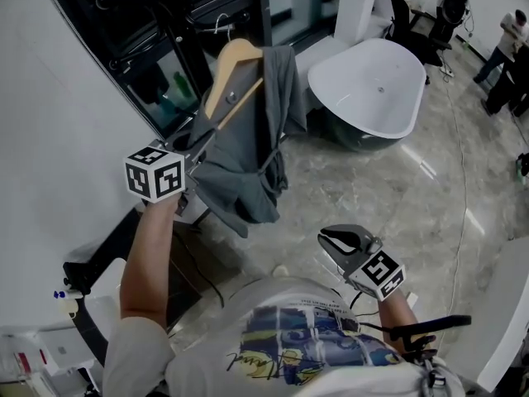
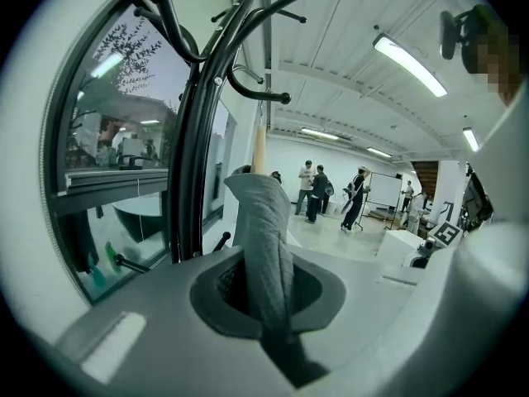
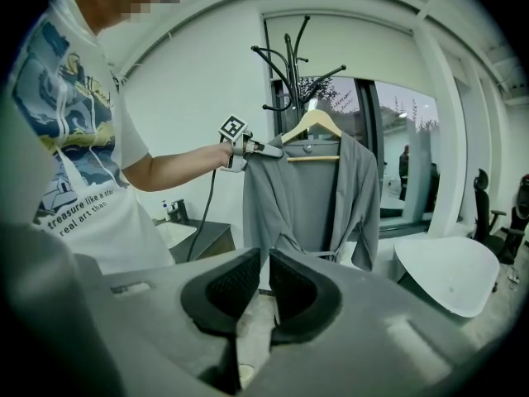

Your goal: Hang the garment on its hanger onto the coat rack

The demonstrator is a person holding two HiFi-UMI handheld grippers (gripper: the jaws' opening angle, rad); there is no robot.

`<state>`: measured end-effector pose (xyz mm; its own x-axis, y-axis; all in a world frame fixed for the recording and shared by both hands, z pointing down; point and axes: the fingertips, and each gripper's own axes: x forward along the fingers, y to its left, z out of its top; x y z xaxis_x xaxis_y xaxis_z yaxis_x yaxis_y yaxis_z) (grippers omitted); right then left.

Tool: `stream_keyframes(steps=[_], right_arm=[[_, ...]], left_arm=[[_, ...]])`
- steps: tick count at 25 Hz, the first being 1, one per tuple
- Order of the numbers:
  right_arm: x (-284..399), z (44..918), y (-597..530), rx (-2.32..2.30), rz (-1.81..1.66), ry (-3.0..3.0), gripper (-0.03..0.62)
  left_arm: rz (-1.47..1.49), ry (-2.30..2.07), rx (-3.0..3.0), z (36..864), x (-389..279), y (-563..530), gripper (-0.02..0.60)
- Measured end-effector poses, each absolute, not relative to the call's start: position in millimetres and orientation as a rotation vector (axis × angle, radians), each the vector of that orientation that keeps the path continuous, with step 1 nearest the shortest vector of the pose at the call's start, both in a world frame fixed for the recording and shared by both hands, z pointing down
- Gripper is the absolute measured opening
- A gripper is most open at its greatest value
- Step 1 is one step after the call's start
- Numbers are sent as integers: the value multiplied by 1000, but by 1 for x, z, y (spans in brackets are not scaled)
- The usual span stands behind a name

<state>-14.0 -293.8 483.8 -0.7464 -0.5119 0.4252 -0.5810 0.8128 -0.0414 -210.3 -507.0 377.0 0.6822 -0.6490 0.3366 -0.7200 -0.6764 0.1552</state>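
Note:
A grey robe (image 1: 248, 155) hangs on a wooden hanger (image 1: 235, 69), held up in the air. My left gripper (image 1: 197, 145) is shut on the robe's shoulder at the hanger's left end; in the left gripper view the grey cloth (image 2: 269, 246) runs up between the jaws of that gripper (image 2: 266, 292). The black coat rack (image 2: 194, 114) with curved hooks rises just to the left of it. In the right gripper view the robe (image 3: 310, 197) hangs in front of the rack (image 3: 289, 64). My right gripper (image 1: 339, 240) is low by my body, shut and holding nothing (image 3: 266, 284).
A white bathtub (image 1: 372, 85) stands on the marble floor to the right of the rack. A dark window (image 1: 157, 64) is behind the rack. A dark washbasin counter (image 3: 194, 238) stands at the left wall. Several people (image 2: 318, 190) stand far across the room.

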Motion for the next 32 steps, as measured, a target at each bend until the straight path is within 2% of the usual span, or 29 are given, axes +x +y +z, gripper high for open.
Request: stream_keyframes(steps=[14,17,20,22,27,32], right_arm=[[-4,484,-271,764,234,-2595,37],[6,482,-259,758,234,-2587,37],[21,484,-248,753,238,-2576,37],[29,486,-240,745,236,-2571,37],[45,484,-215,694,227,-2592,37],[63,491,-185,622,213,-2598,37]], left_arm=[[430,-1245,2581,395,-230,-507,33],[494,-1362,2577,391,-234,-503,97],[529,-1482,2565,383,-239,-495,194],[543,-1565,2551,378,-244,-486,211],[545,-1752,2534,356,-244,-442,209],[498,-1739,2552,356,-203,-375,161]])
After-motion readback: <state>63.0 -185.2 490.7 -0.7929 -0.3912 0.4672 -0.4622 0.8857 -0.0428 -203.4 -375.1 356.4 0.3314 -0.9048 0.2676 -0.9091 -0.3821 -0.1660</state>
